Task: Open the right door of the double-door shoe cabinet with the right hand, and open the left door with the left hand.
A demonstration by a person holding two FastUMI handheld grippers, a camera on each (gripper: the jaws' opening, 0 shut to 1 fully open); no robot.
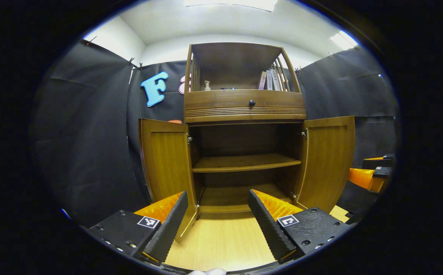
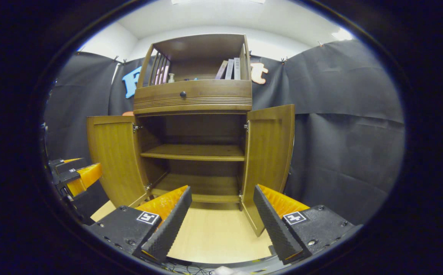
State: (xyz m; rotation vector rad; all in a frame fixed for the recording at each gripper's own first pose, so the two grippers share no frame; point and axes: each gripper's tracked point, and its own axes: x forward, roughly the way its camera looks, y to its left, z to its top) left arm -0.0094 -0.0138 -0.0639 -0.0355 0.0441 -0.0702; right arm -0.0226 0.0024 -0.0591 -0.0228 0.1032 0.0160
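- Books (image 1: 270, 79) on the cabinet's (image 1: 244, 107) top shelf carry spine writing too small to read.
- Left door (image 1: 166, 164) and right door (image 1: 326, 160) both stand swung wide, edges apart.
- Left gripper (image 1: 218, 217) and right gripper (image 2: 222, 214) hang before the cabinet, fingers spread, grasping nothing.

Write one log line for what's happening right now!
left door: open | right door: open | left gripper: open, empty | right gripper: open, empty | shelves: bare

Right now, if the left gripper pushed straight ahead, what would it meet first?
Probably nothing near: the open left gripper aims between the swung-out left door and right door, into the cabinet's lower compartment. Depth unclear.
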